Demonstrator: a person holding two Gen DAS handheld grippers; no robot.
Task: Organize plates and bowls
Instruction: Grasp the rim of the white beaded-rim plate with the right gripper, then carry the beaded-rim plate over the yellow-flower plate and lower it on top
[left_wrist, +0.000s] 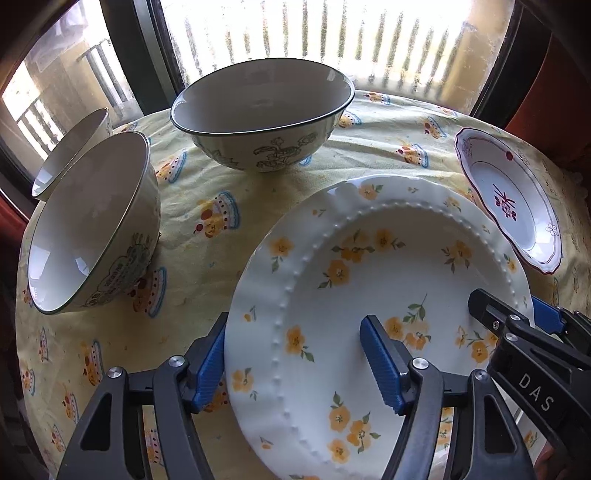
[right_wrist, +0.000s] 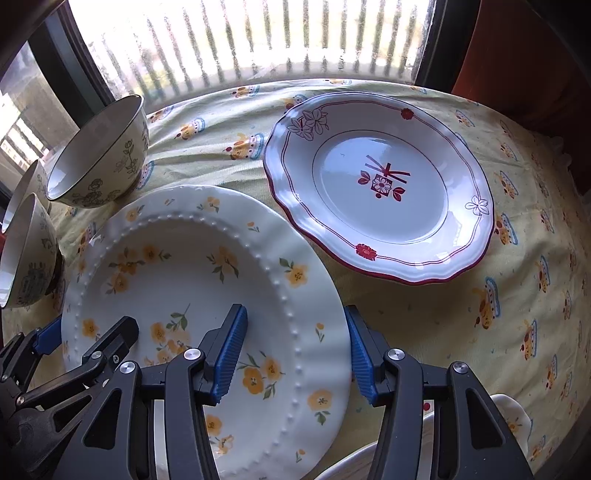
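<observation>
Straddling the yellow-flowered plate (right_wrist: 207, 295), my right hand-held gripper (right_wrist: 295, 354) and left hand-held gripper (left_wrist: 295, 365) gape unclamped; red-rimmed plate (right_wrist: 380, 188) lies at one o'clock.

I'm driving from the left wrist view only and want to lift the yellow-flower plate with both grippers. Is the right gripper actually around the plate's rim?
Observer: Yes. The right gripper straddles the right rim of the yellow-flower plate, with one finger over the plate and the other outside it.
Operator: Is it clamped yet?
Observer: No. Its fingers stand wide apart, so it is open.
Operator: Is there anything under that gripper I can't see?
Observer: A white dish peeks out on the tablecloth beneath it, mostly hidden by the gripper.
</observation>
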